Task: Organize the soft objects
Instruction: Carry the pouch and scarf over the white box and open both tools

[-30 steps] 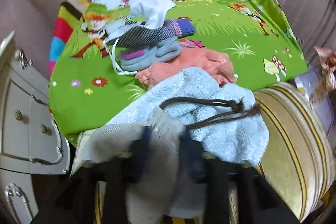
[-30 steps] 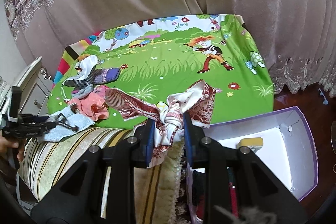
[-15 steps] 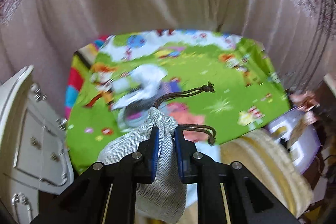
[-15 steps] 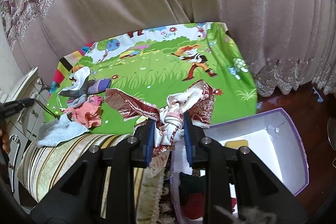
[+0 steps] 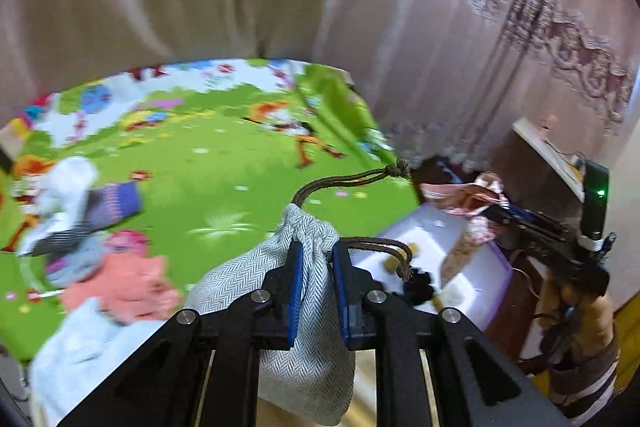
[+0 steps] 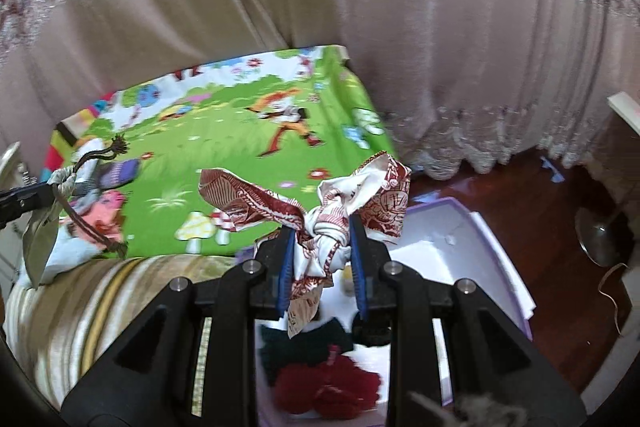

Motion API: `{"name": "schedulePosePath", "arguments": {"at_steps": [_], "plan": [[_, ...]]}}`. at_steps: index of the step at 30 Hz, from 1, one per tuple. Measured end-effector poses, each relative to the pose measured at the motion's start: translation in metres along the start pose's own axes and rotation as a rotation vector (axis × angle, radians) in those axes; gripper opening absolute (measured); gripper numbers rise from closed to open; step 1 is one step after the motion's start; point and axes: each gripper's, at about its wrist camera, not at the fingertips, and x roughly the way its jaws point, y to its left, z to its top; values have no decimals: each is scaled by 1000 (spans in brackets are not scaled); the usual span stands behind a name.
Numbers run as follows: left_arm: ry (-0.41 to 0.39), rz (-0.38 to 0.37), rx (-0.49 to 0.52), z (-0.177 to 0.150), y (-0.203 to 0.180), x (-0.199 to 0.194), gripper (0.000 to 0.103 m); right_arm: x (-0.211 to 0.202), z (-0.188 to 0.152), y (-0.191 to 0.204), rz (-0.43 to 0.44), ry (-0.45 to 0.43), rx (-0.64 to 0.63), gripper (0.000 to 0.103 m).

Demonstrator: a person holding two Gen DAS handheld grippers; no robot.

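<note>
1. Left wrist view: the left tool point(image 5: 314, 287) pinched the gathered neck of a grey herringbone drawstring pouch point(image 5: 296, 331), which hung long axis upright, neck up, brown cord point(image 5: 344, 183) looping above, over the near edge of the green cartoon bedspread point(image 5: 224, 163).
2. Right wrist view: the right tool point(image 6: 322, 263) clamped a knotted red-and-white patterned scarf point(image 6: 316, 203), ends fanning upward, above the white box point(image 6: 472, 239) beside that bedspread point(image 6: 240, 143).

Black gripper arms, silver screws, blue-padded fingers point(image 5: 295, 287); brown striped sleeve point(image 5: 584, 375).
</note>
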Motion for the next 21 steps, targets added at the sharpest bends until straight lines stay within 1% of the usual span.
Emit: {"name": "schedulePosePath", "arguments": {"at_steps": [2,5,8,12,17,19,21], "plan": [[24,-48,11,2,-17,20,16,2,-1,-8,-18,5,11,29],[57,-82,33,1,-39,42,16,5,-3,-20,-64,12,21,29],[95,-127,61,-2,-64,65,16,7,-6,-31,-92,17,35,29],[132,-164,76,-5,-84,86,16,9,-9,-44,-126,22,45,29],[151,-183,95,-7,-102,102,16,7,-11,-60,-159,18,78,30],[150,-188,91,-6,-104,104,20,7,-12,-64,-164,20,89,32],[154,-191,86,-5,-104,109,29,9,-12,-67,-167,24,100,41]]}}
